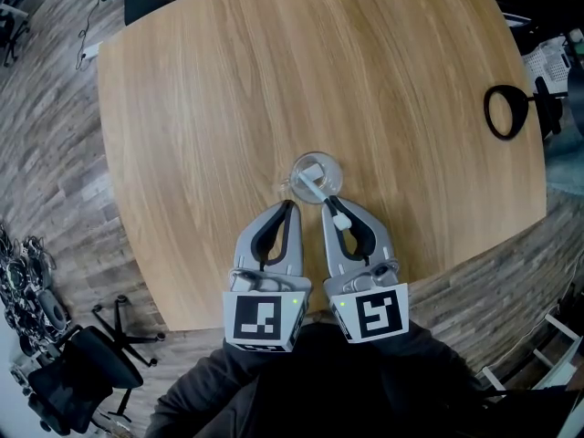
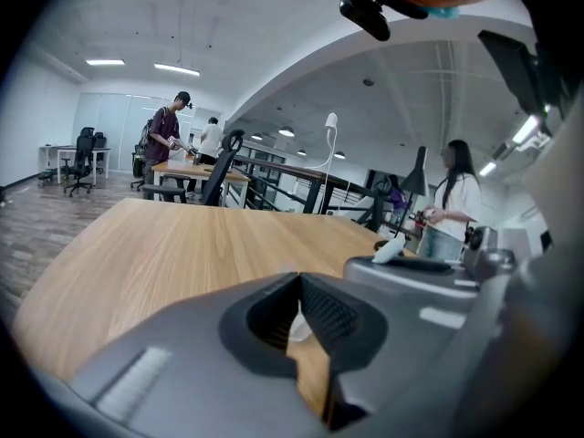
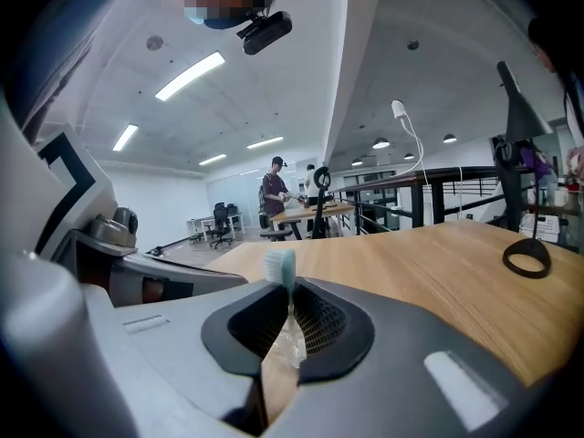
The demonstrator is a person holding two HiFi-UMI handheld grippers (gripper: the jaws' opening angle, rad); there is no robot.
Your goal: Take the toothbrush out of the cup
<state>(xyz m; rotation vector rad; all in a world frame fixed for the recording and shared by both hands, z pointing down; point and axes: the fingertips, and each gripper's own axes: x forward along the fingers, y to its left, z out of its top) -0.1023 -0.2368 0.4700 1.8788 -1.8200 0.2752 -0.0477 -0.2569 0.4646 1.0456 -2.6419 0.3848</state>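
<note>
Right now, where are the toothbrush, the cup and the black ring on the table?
toothbrush [image 3: 280, 267]: right gripper view, on its bristle head.
cup [image 1: 339, 172]: head view, on its clear rim.
black ring [image 1: 487, 113]: head view, on its left band.

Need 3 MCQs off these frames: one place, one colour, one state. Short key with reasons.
1. Where is the clear glass cup? A) on the wooden table, just ahead of the right claw B) the table's far corner C) on the floor
2. Bristle colour of the white plastic toothbrush? A) red B) black C) pale blue-green
3. Right claw's state? A) open, empty B) shut on the toothbrush C) shut on the cup
Key: 1A, head view shows it at the claw's tip; 2C, seen in the right gripper view; 3B, its jaws pinch the brush's neck there.
</note>
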